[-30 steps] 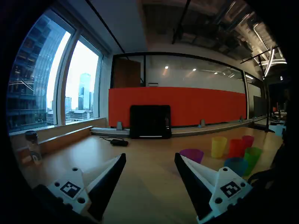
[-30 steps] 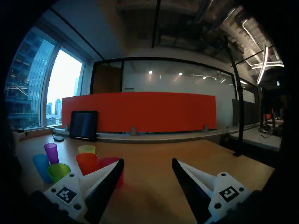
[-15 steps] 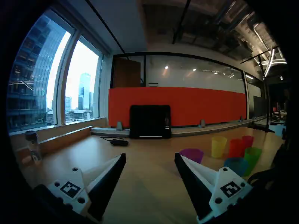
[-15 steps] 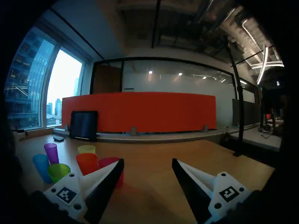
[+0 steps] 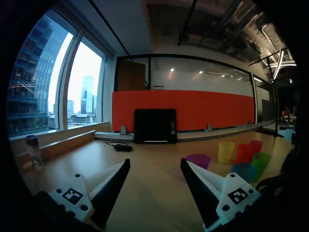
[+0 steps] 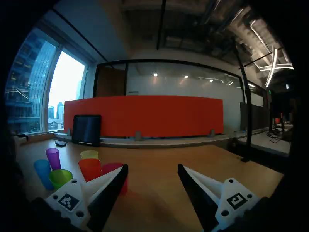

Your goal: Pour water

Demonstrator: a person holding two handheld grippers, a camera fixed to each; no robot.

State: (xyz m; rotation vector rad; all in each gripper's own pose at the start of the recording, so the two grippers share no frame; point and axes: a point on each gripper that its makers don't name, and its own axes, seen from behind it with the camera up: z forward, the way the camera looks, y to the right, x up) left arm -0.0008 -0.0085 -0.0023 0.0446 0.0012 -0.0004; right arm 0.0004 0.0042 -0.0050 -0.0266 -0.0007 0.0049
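Several coloured plastic cups stand in a cluster on the wooden table. In the left gripper view they sit at the right: purple cup, yellow cup, orange cup, green cup, blue cup. My left gripper hovers open above the table, left of them, holding nothing. In the right gripper view the cluster is at the left: purple cup, blue cup, green cup, orange cup, yellow cup. My right gripper is open and empty, its left finger beside a pink cup.
A small bottle with a dark cap stands at the table's left edge by the window ledge. A black screen leans against the orange partition at the back, with a dark small device and cable in front of it.
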